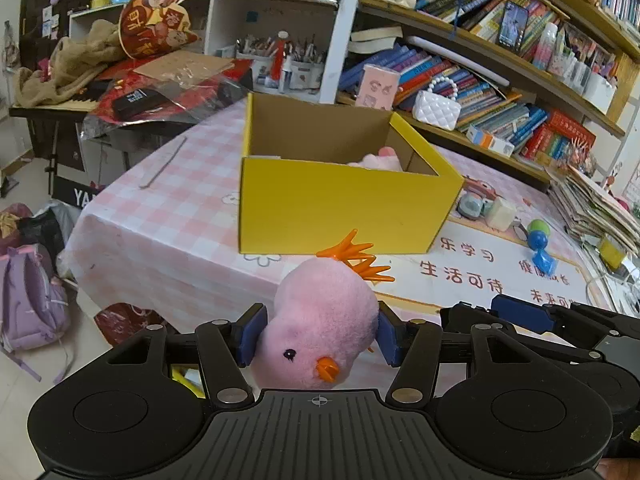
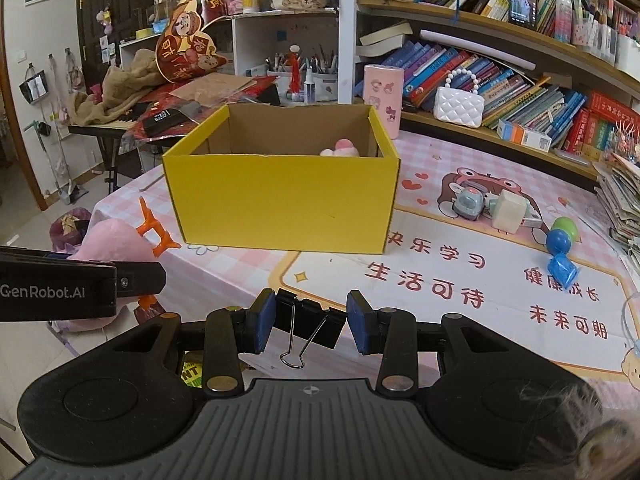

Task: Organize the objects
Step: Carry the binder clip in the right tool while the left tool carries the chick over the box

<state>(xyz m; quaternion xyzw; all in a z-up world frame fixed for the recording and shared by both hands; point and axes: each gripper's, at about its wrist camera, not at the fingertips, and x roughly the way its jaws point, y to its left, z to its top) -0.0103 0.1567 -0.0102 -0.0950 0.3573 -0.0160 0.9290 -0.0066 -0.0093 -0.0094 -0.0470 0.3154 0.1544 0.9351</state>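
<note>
A box sits on the table, shelves behind

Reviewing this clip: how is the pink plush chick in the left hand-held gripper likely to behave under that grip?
The pink plush chick looks soft: its fuzzy body fills the gap between the left hand-held gripper pads, so it probably squashes rather than slips. It is likely light for its size. Its orange plastic feet look thin and might snag on the yellow box rim.
</note>
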